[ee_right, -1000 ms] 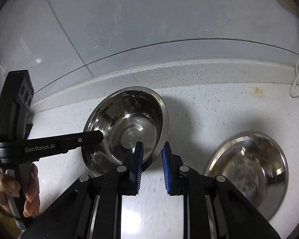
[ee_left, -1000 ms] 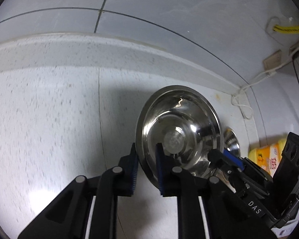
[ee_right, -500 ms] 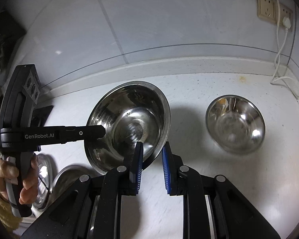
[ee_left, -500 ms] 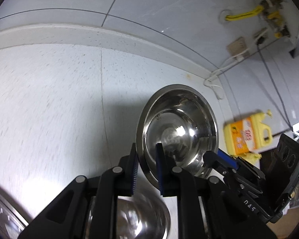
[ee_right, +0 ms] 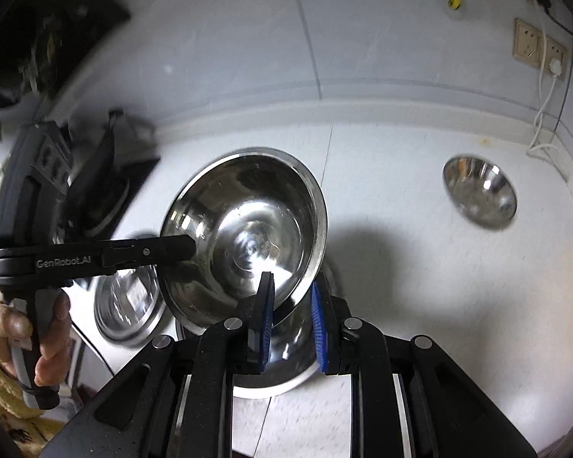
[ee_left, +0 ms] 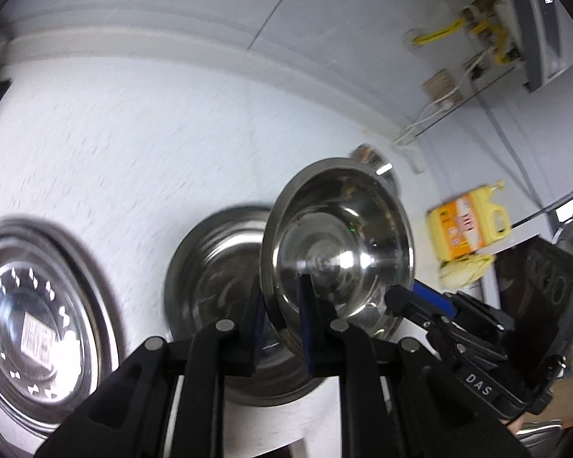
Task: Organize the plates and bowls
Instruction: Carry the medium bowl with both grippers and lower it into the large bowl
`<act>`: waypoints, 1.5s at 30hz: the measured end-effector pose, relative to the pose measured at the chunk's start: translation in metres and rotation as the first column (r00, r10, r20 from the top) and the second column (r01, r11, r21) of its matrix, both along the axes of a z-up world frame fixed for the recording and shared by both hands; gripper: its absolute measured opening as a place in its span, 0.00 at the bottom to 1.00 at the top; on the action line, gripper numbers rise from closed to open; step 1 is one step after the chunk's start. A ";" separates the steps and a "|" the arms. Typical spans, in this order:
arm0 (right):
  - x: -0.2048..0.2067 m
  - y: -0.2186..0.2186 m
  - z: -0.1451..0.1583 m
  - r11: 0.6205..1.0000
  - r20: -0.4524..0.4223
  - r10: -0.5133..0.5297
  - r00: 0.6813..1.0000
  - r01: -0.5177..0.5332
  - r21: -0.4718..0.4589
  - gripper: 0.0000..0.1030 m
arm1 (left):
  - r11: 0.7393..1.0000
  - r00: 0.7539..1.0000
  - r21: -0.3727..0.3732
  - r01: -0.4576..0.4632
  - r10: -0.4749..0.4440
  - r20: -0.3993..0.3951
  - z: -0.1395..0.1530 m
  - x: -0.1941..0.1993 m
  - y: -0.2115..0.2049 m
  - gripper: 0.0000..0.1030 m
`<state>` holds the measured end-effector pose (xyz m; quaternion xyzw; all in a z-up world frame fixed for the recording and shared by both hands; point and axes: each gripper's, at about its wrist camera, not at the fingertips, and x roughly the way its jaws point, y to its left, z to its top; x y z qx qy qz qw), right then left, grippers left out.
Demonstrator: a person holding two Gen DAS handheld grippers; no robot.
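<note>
Right wrist view: both claws, right claw and left claw, seemingly pinch the steel bowl rim.

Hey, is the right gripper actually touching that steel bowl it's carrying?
Touching. In the right wrist view the right gripper pinches the steel bowl rim between its blue pads.

"GenRobot.AI" – on left gripper body; "DAS" – on right gripper body.

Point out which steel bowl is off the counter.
It is the large steel bowl, clamped at opposite rims by the left gripper and right gripper and tilted. The small bowl near the wall and the bowl beneath rest on the counter.
</note>
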<state>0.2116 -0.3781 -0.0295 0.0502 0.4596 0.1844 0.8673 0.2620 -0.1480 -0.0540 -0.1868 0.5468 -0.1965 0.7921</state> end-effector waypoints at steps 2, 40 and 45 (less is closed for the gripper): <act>0.001 0.011 -0.016 0.999 -0.034 0.003 0.999 -0.005 -0.043 0.17 | 0.999 0.999 0.032 -0.013 0.014 -0.029 -0.019 0.000 0.003 0.14; 0.010 0.039 -0.065 0.981 -0.085 -0.014 0.996 -0.003 -0.195 0.27 | 0.979 0.999 0.200 -0.041 0.035 0.033 -0.033 0.002 0.006 0.16; 0.008 0.041 -0.057 0.976 -0.050 -0.013 0.999 0.002 -0.218 0.32 | 0.976 0.998 0.211 -0.055 0.049 0.036 -0.032 0.001 0.012 0.16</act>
